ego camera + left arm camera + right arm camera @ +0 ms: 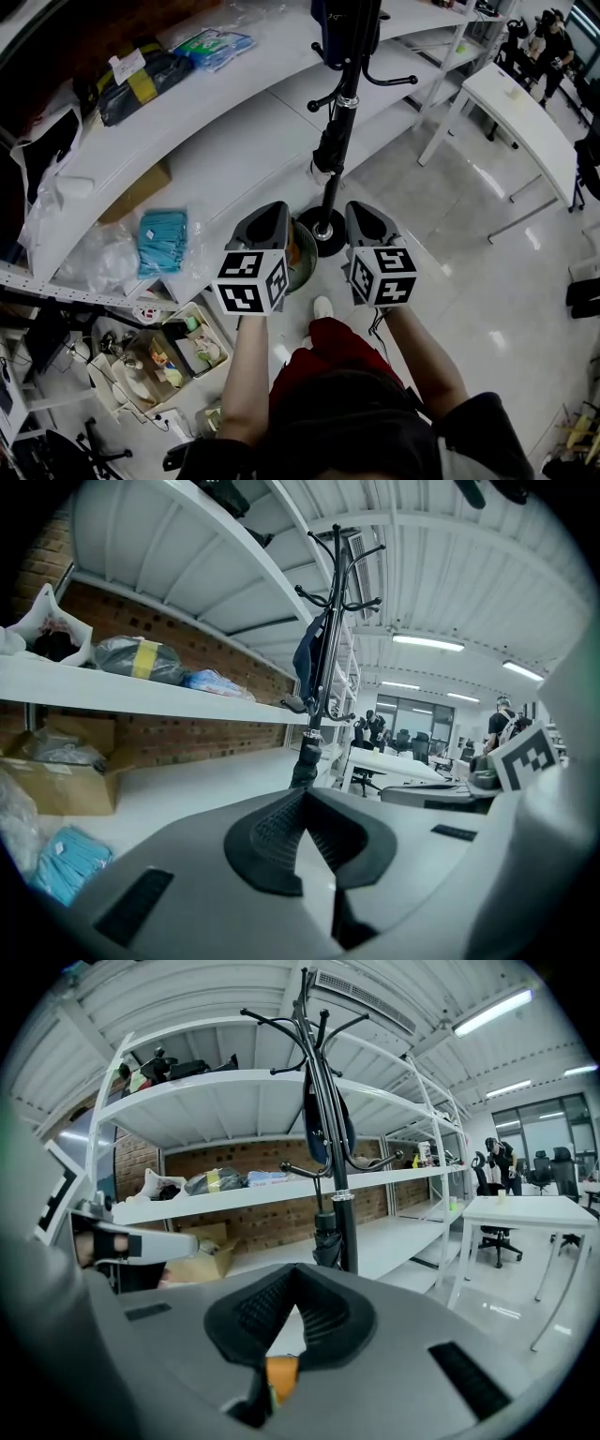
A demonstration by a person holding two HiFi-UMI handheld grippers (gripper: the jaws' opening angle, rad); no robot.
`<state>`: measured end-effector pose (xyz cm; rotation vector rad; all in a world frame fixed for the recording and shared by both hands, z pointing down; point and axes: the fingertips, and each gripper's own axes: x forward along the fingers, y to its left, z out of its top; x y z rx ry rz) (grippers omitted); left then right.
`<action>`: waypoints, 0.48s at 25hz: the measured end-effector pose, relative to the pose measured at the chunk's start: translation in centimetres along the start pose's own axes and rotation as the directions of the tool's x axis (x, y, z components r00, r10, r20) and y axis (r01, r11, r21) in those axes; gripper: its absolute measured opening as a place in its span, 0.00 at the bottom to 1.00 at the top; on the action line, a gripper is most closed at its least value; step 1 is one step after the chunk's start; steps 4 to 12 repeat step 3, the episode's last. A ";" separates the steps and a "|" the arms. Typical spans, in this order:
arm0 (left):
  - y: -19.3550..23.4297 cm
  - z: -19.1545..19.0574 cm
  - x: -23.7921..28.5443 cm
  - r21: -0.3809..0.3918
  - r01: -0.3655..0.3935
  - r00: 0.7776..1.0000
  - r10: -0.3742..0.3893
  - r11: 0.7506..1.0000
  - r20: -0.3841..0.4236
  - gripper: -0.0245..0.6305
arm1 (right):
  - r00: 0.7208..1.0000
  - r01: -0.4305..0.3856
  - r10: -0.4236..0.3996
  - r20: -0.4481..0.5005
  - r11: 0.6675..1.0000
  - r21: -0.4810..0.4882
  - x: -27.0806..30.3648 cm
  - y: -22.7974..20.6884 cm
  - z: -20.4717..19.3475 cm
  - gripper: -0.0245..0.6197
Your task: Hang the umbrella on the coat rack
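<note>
Head view, umbrella: the black folded compact fabric umbrella (327, 150) hangs close against the pole of the black metal coat rack (345, 94), under its lower hooks, so the task looks done.
Head view, grippers: the left gripper (281, 211) and the right gripper (358, 208) are side by side in front of the coat rack's base, apart from it.
Head view, handling: probably light, with soft, slippery cloth over a stiff core. The handle end or a strap would give a surer hold than the canopy.
Left gripper view, jaws: pressed together with nothing between them. The umbrella (303, 761) shows on the coat rack's pole beyond the tips.
Right gripper view, jaws: pressed together and empty. The umbrella (324, 1237) lies against the left of the pole.
Hard to tell: what the umbrella hangs by, what the dark blue thing (323, 1119) higher on the coat rack is, and what the orange patch (281, 1377) behind the right pads is.
</note>
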<state>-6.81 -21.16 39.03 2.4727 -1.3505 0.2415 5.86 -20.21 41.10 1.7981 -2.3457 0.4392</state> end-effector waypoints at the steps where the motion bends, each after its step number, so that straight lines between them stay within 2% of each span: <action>1: 0.0 0.0 -0.3 -0.003 -0.002 1.000 0.002 1.000 0.002 0.05 | 1.000 -0.004 0.004 0.003 1.000 -0.007 -0.2 0.1 0.1 0.07; 12: 0.1 -0.1 -0.8 -0.009 -0.007 1.000 0.007 1.000 0.006 0.05 | 1.000 -0.013 0.013 0.010 1.000 -0.021 -0.6 0.5 0.5 0.07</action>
